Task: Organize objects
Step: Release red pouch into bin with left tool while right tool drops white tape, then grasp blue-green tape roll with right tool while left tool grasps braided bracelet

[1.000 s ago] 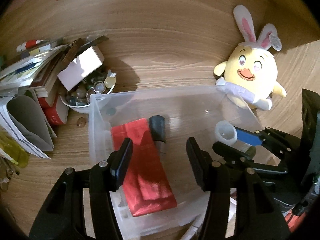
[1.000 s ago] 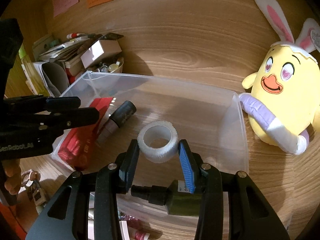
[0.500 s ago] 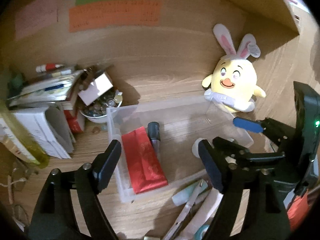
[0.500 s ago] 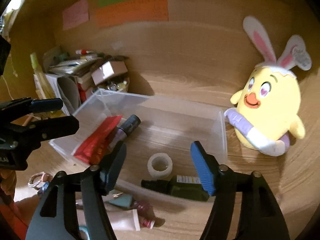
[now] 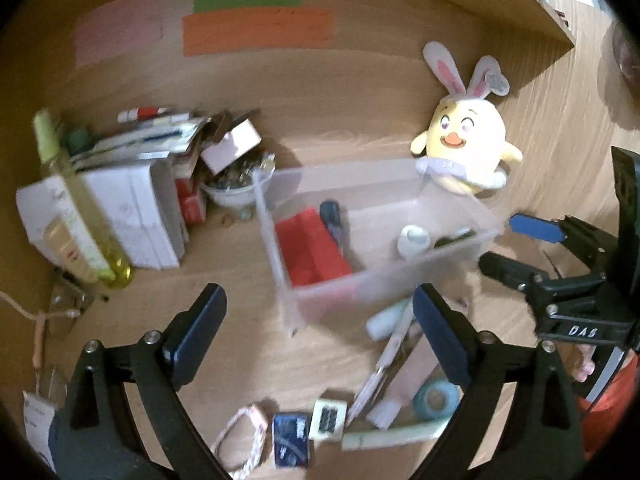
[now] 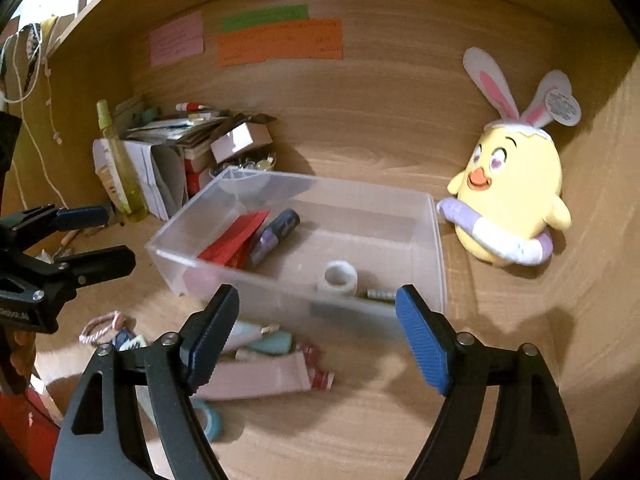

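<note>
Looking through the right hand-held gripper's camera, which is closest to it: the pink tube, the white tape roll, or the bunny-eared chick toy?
1. Pink tube, on the desk just past the left fingertip.
2. White tape roll, inside the clear bin.
3. Chick toy, far right, beyond the bin.

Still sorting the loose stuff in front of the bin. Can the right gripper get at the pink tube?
Probably yes. The right gripper is open and empty, and the pink tube lies on the desk just below it, outside the bin, with nothing on top.
</note>
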The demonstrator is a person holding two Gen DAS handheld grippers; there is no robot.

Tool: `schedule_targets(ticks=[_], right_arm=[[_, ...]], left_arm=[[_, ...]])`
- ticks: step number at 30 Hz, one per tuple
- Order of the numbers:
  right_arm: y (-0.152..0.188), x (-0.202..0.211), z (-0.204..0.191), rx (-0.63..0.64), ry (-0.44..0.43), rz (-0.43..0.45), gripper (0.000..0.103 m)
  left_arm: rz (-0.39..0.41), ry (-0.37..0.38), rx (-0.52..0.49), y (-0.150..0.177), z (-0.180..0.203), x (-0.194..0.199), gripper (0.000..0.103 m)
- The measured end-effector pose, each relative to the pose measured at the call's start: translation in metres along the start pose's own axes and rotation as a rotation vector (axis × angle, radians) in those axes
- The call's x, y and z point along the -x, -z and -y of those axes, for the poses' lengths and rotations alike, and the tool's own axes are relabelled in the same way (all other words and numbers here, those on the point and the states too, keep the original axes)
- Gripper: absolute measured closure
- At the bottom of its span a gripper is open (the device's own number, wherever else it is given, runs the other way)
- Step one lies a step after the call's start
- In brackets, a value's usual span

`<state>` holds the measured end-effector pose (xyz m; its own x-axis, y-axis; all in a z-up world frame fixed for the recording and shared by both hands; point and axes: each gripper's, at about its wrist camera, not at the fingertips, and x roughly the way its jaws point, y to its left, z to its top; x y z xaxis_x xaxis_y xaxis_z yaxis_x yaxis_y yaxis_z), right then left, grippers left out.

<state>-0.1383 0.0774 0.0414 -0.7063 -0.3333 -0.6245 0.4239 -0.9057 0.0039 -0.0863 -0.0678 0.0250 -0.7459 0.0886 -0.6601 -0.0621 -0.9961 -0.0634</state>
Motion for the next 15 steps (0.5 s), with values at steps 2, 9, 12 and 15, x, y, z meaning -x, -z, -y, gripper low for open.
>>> schedule_targets(ticks=[2, 9, 12, 15], right_arm=[[0.012, 0.003, -0.004, -0.011, -0.003, -0.012, 0.025], [0.034, 0.0, -0.011, -0.043, -0.022, -0.059, 0.024], [0.042, -0.002, -0.014, -0.05, -0.029, -0.08, 0.024], [0.05, -0.004, -0.016, -0.06, -0.033, -0.096, 0.024]], left_arm=[[-0.01, -0.011, 0.011, 0.01, -0.006, 0.002, 0.008], [-0.065, -0.037, 0.058, 0.042, -0.025, 0.0, 0.008], [-0.095, -0.052, 0.078, 0.056, -0.034, -0.002, 0.008], [-0.121, -0.059, 0.101, 0.068, -0.042, -0.004, 0.008]])
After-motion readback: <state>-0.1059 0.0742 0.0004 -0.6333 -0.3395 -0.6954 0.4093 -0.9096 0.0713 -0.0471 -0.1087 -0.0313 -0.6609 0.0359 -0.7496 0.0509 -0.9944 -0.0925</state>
